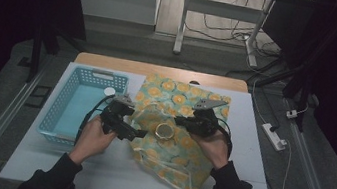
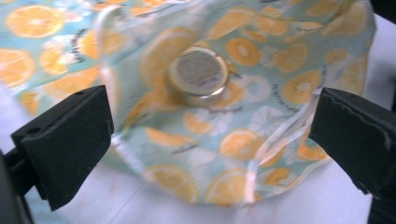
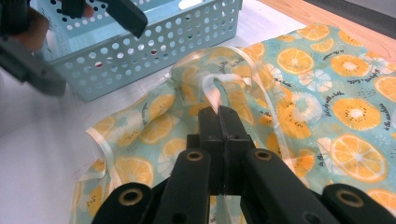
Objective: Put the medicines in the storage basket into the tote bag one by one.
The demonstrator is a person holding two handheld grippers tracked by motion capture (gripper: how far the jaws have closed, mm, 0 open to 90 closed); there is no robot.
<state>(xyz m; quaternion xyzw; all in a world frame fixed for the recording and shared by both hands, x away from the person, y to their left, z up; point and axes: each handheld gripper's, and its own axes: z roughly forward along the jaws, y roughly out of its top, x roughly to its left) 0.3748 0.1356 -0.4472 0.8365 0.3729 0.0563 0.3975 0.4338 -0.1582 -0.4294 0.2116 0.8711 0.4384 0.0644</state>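
In the high view, an orange-slice printed bag (image 1: 170, 135) lies on the white tabletop (image 1: 258, 153), just right of a blue perforated basket (image 1: 71, 105). A round tin (image 1: 164, 131) shows through the bag's middle, between the two hands. The left gripper (image 1: 138, 133) hovers at the bag's left edge; the right gripper (image 1: 180, 121) sits over its upper part.

In the left gripper view, the fingers (image 2: 70, 140) stand wide apart with nothing pressed between them, and the tin (image 2: 198, 74) lies ahead under the thin film (lid facing the camera).

In the right gripper view, the fingers (image 3: 219, 126) are pressed together on the bag's pale ribbon handle (image 3: 212, 91), the basket (image 3: 154, 51) beyond.
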